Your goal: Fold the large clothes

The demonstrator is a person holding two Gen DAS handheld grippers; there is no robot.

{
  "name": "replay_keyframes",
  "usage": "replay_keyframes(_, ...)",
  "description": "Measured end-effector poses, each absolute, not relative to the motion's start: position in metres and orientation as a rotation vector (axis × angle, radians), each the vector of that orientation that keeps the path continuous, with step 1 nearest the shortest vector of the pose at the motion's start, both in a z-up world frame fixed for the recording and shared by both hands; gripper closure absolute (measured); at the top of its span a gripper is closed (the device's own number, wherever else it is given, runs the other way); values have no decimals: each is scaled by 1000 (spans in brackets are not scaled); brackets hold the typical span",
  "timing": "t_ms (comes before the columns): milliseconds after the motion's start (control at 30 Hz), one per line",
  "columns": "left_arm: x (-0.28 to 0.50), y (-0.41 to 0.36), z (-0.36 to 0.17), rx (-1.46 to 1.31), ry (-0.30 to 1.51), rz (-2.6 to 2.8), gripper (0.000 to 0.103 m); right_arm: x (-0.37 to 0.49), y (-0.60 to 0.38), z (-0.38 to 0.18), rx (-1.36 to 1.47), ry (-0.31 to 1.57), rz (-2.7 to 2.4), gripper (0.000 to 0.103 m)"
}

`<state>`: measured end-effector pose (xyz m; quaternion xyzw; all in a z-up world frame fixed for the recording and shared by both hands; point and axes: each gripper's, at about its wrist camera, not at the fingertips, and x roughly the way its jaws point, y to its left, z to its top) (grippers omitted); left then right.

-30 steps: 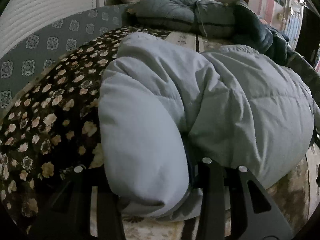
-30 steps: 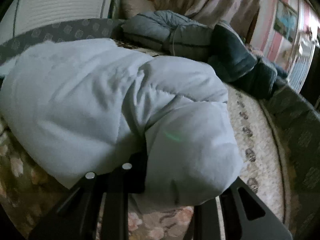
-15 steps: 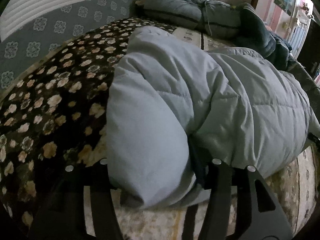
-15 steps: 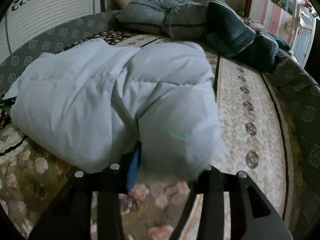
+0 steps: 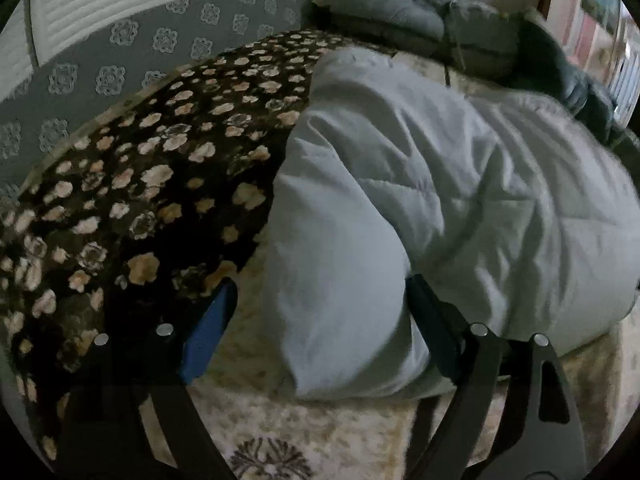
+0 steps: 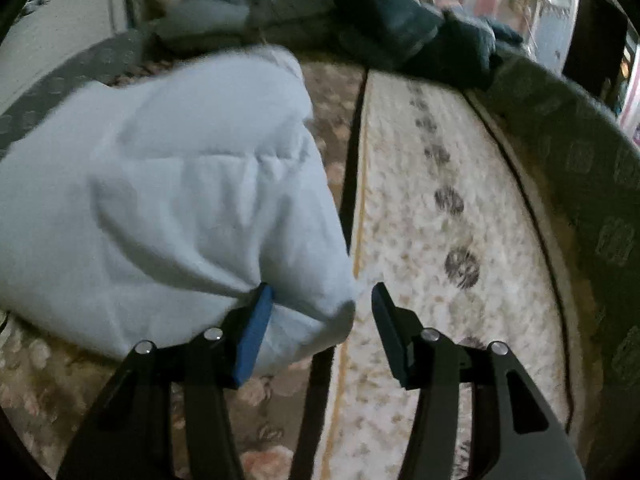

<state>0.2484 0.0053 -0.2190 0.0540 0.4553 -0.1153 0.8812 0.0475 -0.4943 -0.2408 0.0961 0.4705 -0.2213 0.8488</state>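
A pale blue puffy quilted jacket [image 5: 420,200] lies bundled on the bed. In the left wrist view, my left gripper [image 5: 320,300] is open, its jaws wide on either side of the jacket's near fold, which bulges between them. In the right wrist view, the same jacket [image 6: 180,200] fills the left half. My right gripper [image 6: 320,308] is open; the jacket's corner lies against the blue-padded left finger [image 6: 256,332], and the right finger [image 6: 390,328] stands clear of the cloth.
A dark floral blanket [image 5: 120,200] covers the bed's left side and a cream patterned cover [image 6: 440,220] the right. Grey-blue and dark jackets [image 6: 400,28] are piled at the far end. A grey patterned bed edge [image 6: 580,160] runs along the right.
Both grippers have opened and drawn back from the jacket's folds. The right view has swung right, so the jacket now sits to its left.
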Motion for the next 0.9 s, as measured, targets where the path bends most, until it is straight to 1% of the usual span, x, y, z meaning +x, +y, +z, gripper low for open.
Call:
replay_keyframes(100, 252, 3, -225, 117, 977, -249, 16, 54, -483, -242, 150, 996, -498, 51)
replay_keyframes(233, 252, 9, -213, 88, 1002, -237, 17, 35, -462, -200, 224, 886, -481, 50)
replay_keyframes(267, 243, 12, -204, 114, 991, -204, 15, 32, -456, -192, 238, 869, -468, 40)
replay_keyframes(300, 235, 13, -200, 128, 978, -181, 12, 29, -446, -180, 247, 846, -441, 35)
replay_keyframes(333, 225, 17, -192, 142, 963, -149, 5, 28, -433, -169, 240, 832, -413, 26)
replay_keyframes(367, 212, 22, -181, 145, 948, -109, 3, 28, -423, -162, 229, 825, -391, 20)
replay_keyframes(433, 198, 27, -165, 124, 946, -97, 3, 28, -393, -145, 205, 820, -308, 13)
replay_keyframes(500, 181, 29, -143, 91, 951, -103, 3, 29, -369, -135, 202, 829, -246, 12)
replay_keyframes(533, 171, 30, -130, 91, 939, -103, 3, 29, -358, -131, 211, 839, -221, 8)
replay_keyframes(567, 163, 30, -119, 91, 927, -92, 3, 28, -351, -127, 219, 838, -212, 2)
replay_keyframes(733, 125, 42, -75, 34, 906, -78, 3, 17, -318, -103, 264, 783, -227, 2)
replay_keyframes(900, 95, 42, -40, -35, 865, -122, 3, 1, -290, -71, 212, 737, -214, 2)
